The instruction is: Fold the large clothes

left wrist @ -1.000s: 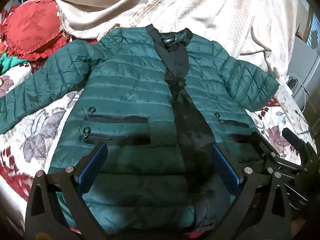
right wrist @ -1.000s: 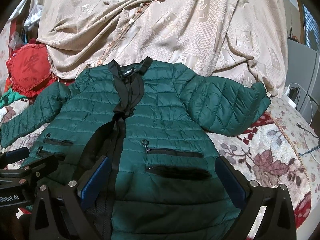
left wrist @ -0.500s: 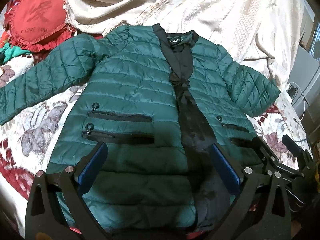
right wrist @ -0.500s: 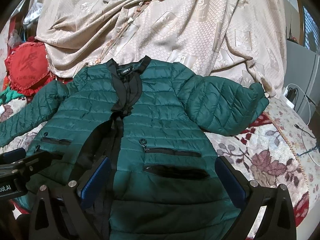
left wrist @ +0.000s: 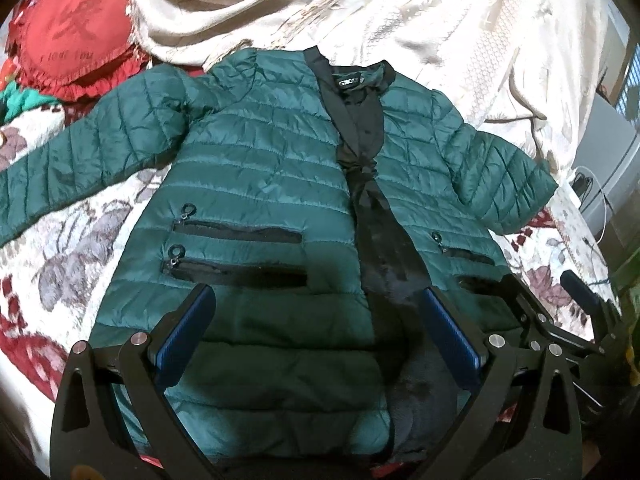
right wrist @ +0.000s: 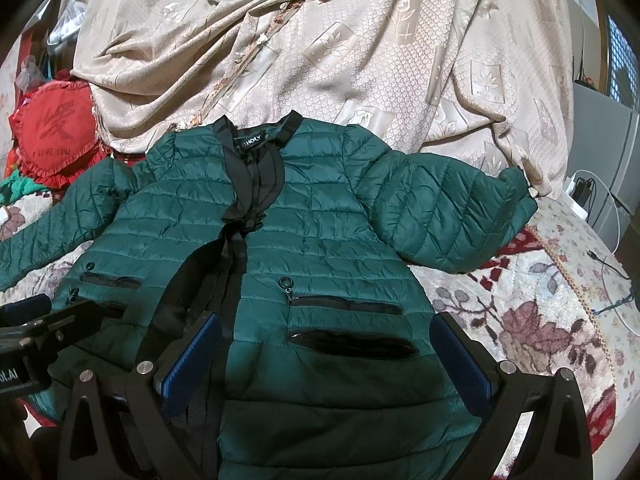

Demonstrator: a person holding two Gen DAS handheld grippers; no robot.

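A quilted green jacket (left wrist: 256,184) is lying front-up on the floral bedspread (right wrist: 532,304) — black placket parting, collar toward twelve o'clock, sleeves reaching to nine and three. Left gripper (left wrist: 320,338) and right gripper (right wrist: 328,360) are hovering at six o'clock — jaws spread, holding nothing.

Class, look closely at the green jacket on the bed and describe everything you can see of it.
The green jacket is quilted, shiny and puffy, with black trim along the collar and open front, where black lining shows. It lies flat, front up, on a flowered bedspread, collar toward a beige blanket. Each front half has two black zipped pockets with ring pulls. Both sleeves are spread sideways. The left gripper and right gripper hover open over the hem, holding nothing.
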